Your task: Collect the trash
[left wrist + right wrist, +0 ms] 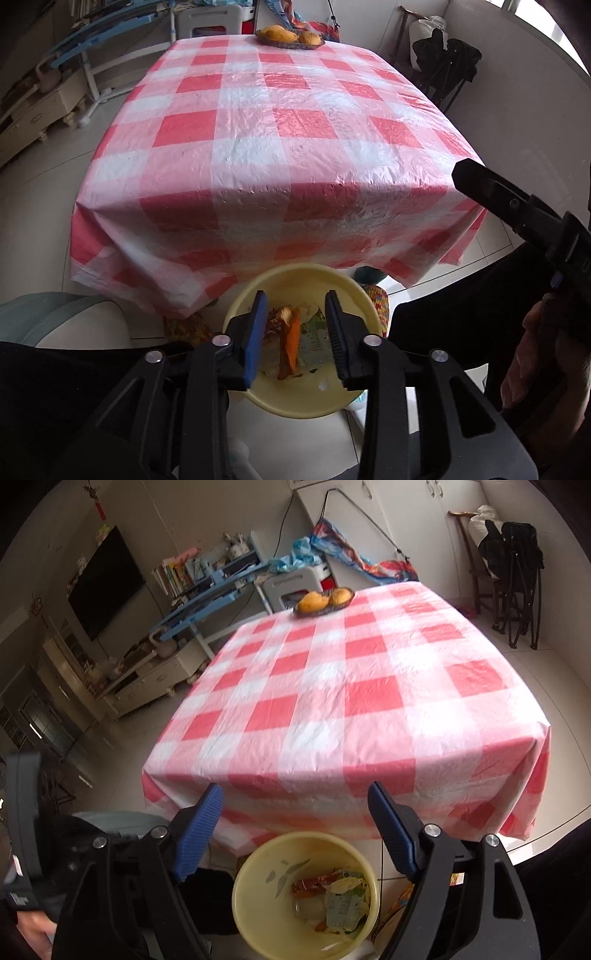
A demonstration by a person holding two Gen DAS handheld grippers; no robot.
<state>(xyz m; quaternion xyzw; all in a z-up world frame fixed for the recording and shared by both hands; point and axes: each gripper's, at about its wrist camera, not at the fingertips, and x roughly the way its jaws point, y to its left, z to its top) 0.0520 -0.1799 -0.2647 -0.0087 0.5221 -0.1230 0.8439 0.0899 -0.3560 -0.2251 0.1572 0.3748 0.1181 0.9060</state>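
1. Left gripper (pixel 297 338) hangs over the yellow bin (pixel 306 400), fingers spread around an orange scrap (pixel 290 347) without clearly pinching it.
2. Right gripper (pixel 295 830) gapes wide above the bin's wrappers (pixel 340 901).
3. Checked tabletop (pixel 280 129) carries only a fruit basket (pixel 290 37).

The left gripper (pixel 297 332) points downward with its jaws parted, nothing touching either pad. The right gripper (pixel 295 830) also tilts downward, jaws spread wider. A bare hand (pixel 535 354) grips the right gripper's handle.
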